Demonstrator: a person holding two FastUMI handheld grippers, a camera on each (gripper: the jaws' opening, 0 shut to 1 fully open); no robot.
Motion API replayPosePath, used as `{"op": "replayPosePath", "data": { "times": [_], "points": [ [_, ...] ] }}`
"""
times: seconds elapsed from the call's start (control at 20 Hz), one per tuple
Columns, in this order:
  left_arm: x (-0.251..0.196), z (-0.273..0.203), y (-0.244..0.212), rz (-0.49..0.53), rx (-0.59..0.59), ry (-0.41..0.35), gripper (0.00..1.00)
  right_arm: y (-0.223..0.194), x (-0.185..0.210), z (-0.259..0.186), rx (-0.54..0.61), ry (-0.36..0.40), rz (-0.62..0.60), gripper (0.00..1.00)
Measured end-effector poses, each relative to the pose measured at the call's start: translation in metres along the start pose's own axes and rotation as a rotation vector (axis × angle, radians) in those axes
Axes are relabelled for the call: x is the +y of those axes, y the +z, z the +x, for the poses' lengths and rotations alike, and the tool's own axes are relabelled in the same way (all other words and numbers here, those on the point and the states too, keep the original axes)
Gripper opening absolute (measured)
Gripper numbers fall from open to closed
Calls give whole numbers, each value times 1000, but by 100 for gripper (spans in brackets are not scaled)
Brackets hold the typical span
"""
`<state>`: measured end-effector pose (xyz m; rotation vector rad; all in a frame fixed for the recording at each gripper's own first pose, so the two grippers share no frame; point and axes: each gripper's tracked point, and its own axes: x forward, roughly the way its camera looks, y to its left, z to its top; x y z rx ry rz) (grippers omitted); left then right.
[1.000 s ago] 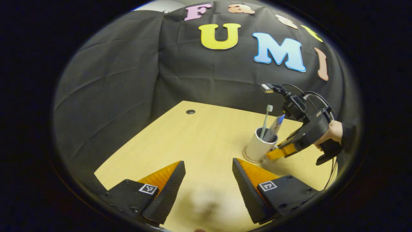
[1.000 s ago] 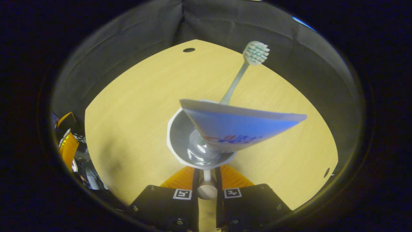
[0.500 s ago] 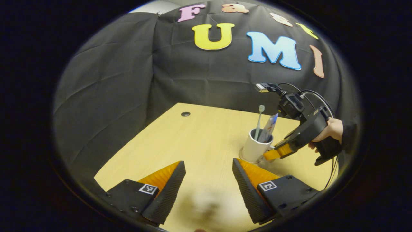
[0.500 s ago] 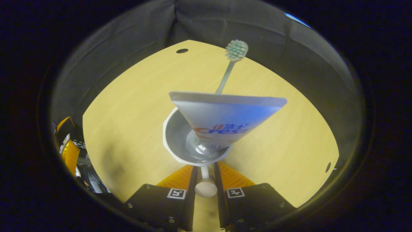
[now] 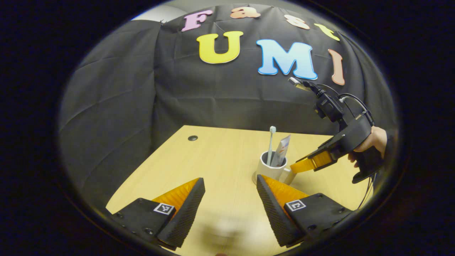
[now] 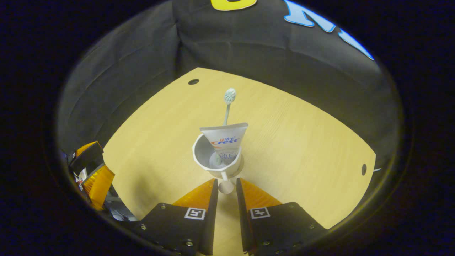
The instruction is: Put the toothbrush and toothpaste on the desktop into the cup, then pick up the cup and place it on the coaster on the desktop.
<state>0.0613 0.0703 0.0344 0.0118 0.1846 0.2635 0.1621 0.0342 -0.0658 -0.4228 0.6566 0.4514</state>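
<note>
A white cup (image 5: 267, 170) stands upright on a round coaster (image 5: 255, 178) on the wooden desk (image 5: 213, 153). A toothbrush (image 5: 271, 142) and a toothpaste tube (image 5: 283, 148) stick up out of it. My right gripper (image 5: 292, 168), held by a hand (image 5: 369, 141), slants down to the cup's right side. In the right gripper view the cup (image 6: 208, 156), toothpaste (image 6: 225, 140) and toothbrush (image 6: 229, 97) sit just ahead of my right gripper (image 6: 226, 182). Its fingers are slightly parted, with the cup's handle (image 6: 225, 187) at their tips. My left gripper (image 5: 231, 199) is wide open and holds nothing.
Black cloth walls close the desk at the back and left. A cable hole (image 5: 192, 138) lies near the desk's far corner, and another hole (image 6: 363, 169) sits at its right edge. Part of my left gripper (image 6: 92, 174) shows low at the left.
The cup, held by its handle and close to the right camera before, now stands farther off on the coaster. The right gripper has drawn back and risen. The left gripper stayed open.
</note>
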Motion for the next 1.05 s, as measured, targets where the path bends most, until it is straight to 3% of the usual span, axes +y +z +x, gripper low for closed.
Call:
{"op": "replayPosePath", "data": {
  "times": [0.15, 0.2, 0.25, 0.4, 0.75, 0.95, 1.05],
  "points": [
    [-11, -10, 21, 30, -48, -50, 98, -1, -6, -41, -79, -31, 37, 31],
    [-17, -14, 31, 43, -67, -69, 93, 1, -6, -50, -110, -45, 48, 31],
    [-25, -15, 44, 57, -89, -87, 98, 3, -7, -64, -145, -60, 61, 31],
    [-53, -12, 86, 80, -166, -149, 98, 8, -10, -109, -257, -110, 107, 31],
    [-117, -44, 183, 117, -385, -278, 96, 33, -35, -237, -652, -374, 208, 30],
    [-137, -70, 214, 116, -455, -292, 96, 36, -35, -280, -831, -496, 203, 30],
    [-140, -82, 220, 101, -476, -297, 100, 38, -31, -290, -871, -514, 199, 29]
  ]
}}
